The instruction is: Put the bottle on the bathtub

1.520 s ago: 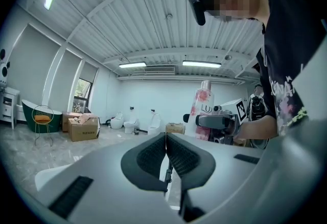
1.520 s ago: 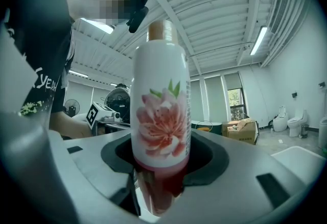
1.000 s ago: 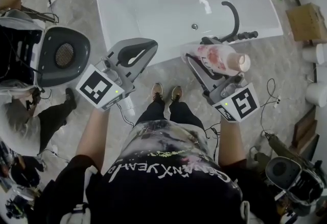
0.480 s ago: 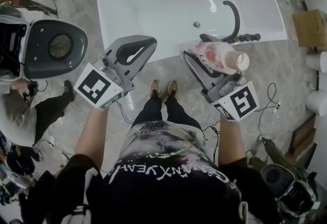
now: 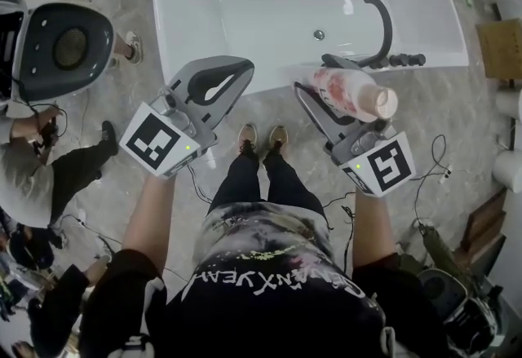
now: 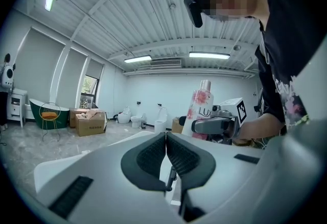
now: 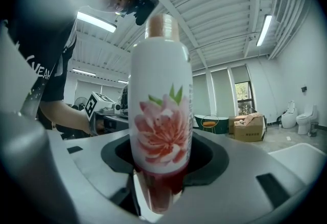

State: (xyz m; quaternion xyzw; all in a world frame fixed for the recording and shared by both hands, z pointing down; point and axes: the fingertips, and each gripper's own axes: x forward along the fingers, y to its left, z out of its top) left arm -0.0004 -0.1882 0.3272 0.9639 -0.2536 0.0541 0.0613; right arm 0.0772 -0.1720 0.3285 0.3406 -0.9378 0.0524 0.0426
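Bystander's grey device (image 5: 69, 46) shifted left; right gripper's (image 5: 320, 77) jaws clamp the bottle (image 5: 351, 94).

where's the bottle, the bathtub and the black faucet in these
bottle (image 5: 349, 92), head view, on its flowered body
bathtub (image 5: 261, 6), head view, on the bare white inside of the basin
black faucet (image 5: 388, 26), head view, on the curved spout
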